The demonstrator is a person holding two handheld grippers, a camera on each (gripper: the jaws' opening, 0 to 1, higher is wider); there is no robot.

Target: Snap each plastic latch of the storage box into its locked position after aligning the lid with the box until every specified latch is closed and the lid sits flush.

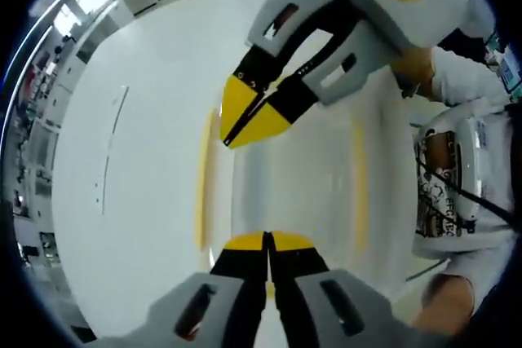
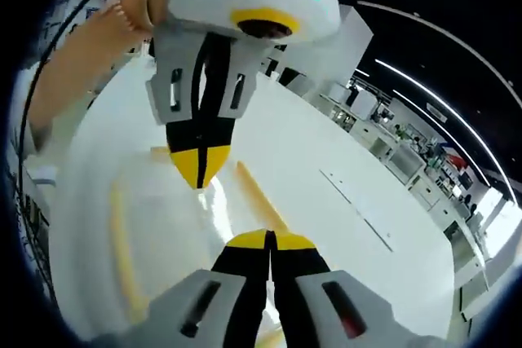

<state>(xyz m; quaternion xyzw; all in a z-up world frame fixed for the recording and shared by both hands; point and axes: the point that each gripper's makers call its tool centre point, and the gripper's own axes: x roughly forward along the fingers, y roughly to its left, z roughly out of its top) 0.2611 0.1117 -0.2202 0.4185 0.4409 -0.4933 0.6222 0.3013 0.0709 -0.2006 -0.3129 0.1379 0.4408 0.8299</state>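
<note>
White bench [image 1: 139, 160] stretches away under both tools, with a lab of shelves and strip lights behind it. On it lies the storage box [image 1: 326, 169], its pale lid blurred, with yellow latches [image 1: 201, 181] running along two sides.

Just ahead of the left gripper [image 1: 268, 242], whose jaws are pressed together on nothing, the box lies directly beyond the tips. The right gripper [image 1: 257, 112] comes in from the far side, its jaws also together and empty, its tip just over the lid near one latch. From the right gripper [image 2: 270, 240] view, the left gripper [image 2: 201, 165] points down at the lid beside a latch [image 2: 261, 197].

Pushing with closed tips on smooth plastic, I'd judge a tip may skid off and shove the box, leaving the lid skewed.

Motion blur hides whether any latch is locked or the lid sits flush.
</note>
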